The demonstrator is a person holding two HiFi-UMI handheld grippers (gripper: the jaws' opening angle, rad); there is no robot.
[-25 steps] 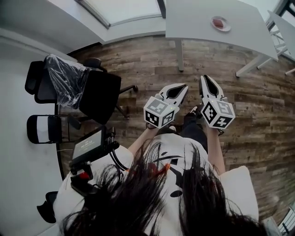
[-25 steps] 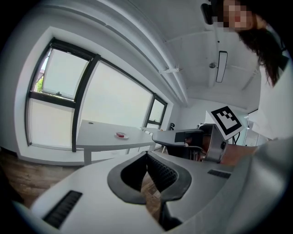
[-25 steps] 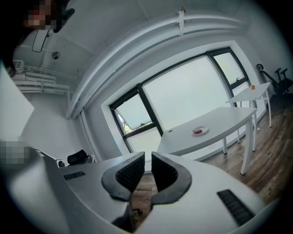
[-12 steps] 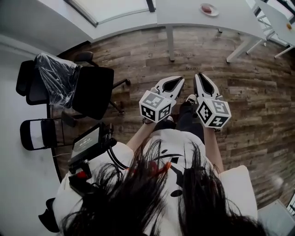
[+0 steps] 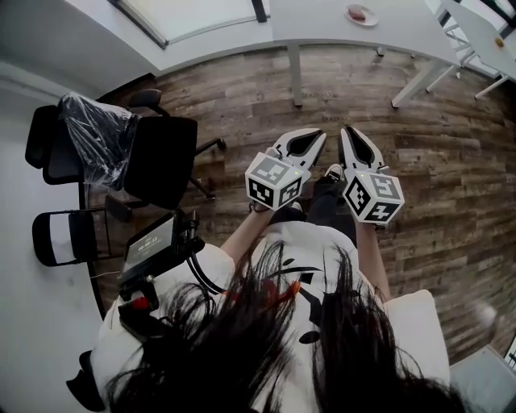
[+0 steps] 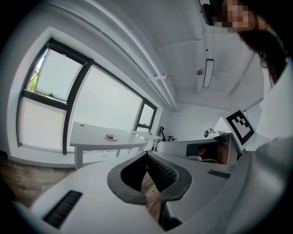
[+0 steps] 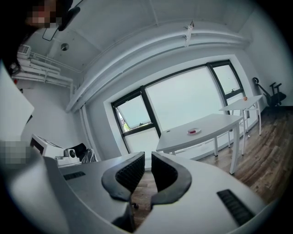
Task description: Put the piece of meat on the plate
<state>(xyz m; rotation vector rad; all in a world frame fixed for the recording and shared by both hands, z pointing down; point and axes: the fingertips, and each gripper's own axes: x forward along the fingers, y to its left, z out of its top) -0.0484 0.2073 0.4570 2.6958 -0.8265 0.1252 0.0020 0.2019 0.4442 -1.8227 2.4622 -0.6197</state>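
A small white plate (image 5: 360, 14) with a reddish piece of meat on it sits on a white table (image 5: 322, 28) at the top of the head view, far from both grippers. The same plate (image 6: 110, 136) shows in the left gripper view, and the plate (image 7: 194, 131) shows in the right gripper view too. My left gripper (image 5: 319, 135) and right gripper (image 5: 348, 131) are held side by side in front of the person's body, above the wooden floor. Both point toward the table. Both are shut with nothing between them.
A black office chair (image 5: 165, 161) and a plastic-wrapped chair (image 5: 97, 129) stand at the left, with a folding chair (image 5: 60, 238) nearer. A second white table (image 5: 476, 28) stands at the top right, with a small orange thing (image 7: 245, 98) on it.
The person and both grippers have shifted across the floor. In the head view the table and plate now sit higher and further left. Both grippers stay shut.
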